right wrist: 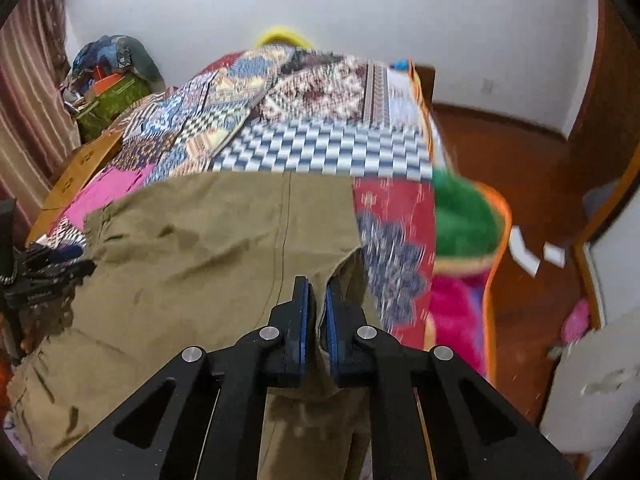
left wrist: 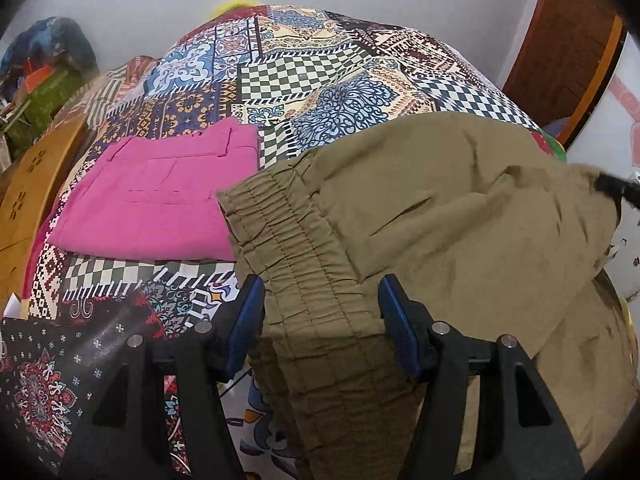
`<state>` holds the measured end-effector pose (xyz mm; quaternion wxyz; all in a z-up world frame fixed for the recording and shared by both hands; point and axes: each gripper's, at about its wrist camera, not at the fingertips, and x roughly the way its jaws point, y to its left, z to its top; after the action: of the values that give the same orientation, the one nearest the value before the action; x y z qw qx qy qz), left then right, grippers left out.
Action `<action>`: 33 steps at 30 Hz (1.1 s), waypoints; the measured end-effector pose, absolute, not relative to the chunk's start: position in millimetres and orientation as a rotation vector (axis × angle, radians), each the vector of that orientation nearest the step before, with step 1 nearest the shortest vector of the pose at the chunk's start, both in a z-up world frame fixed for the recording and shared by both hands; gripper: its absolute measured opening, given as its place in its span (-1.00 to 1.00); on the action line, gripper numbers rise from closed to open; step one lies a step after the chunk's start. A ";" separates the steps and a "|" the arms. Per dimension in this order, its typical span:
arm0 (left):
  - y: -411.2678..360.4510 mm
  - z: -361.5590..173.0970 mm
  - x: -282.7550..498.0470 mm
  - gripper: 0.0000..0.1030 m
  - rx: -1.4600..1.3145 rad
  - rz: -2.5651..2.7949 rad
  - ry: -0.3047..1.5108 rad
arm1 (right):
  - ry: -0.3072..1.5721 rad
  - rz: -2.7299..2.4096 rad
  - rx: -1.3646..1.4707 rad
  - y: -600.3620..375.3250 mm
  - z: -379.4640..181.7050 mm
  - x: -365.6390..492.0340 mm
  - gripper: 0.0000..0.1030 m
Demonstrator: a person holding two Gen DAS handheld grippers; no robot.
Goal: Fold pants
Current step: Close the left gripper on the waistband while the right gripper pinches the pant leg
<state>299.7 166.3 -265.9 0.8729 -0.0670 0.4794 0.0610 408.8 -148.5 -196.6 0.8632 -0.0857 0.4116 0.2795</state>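
Olive-khaki pants (left wrist: 440, 216) lie on the patterned bed, waistband to the left. In the left wrist view my left gripper (left wrist: 320, 292) is open, its blue-padded fingers (left wrist: 252, 312) standing either side of the elastic waistband (left wrist: 288, 248), which runs between them. In the right wrist view the pants (right wrist: 208, 248) spread left and my right gripper (right wrist: 318, 296) is shut on a fold of the pants' cloth at their right edge. The right gripper's tip shows at the pants' far right in the left wrist view (left wrist: 616, 188).
Folded pink pants (left wrist: 160, 196) lie on the bedspread (left wrist: 320, 72) left of the khaki ones. A wooden headboard (left wrist: 28, 204) is at far left. A green and pink blanket (right wrist: 464, 216) hangs at the bed's right edge over the wooden floor (right wrist: 520, 168).
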 end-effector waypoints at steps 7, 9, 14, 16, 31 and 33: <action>176.0 -255.8 298.0 0.18 -0.153 0.153 0.972 | 0.895 0.462 -0.290 -133.3 -228.5 438.2 -0.87; 182.5 -249.3 296.0 0.18 -0.167 0.161 0.956 | 0.945 0.442 -0.309 -132.0 -240.8 444.9 -0.86; 200.7 -239.1 298.0 0.18 -0.191 0.171 0.929 | 1.000 0.436 -0.268 -144.8 -237.0 453.4 -0.62; 207.1 -239.3 301.9 0.18 -0.208 0.164 0.929 | 0.985 0.450 -0.214 -153.1 -226.0 456.1 -0.31; 223.5 -271.3 339.2 -0.07 -0.333 0.043 0.993 | 1.040 0.541 -0.287 -97.9 -226.1 512.3 -0.05; 221.9 -270.7 340.9 -0.13 -0.326 0.032 0.990 | 1.064 0.545 -0.280 -93.2 -232.2 523.0 -0.05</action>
<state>340.9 221.9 -270.7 0.8671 -0.1558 0.4729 0.0152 523.0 -93.2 -232.2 0.8175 -0.1312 0.4993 0.2555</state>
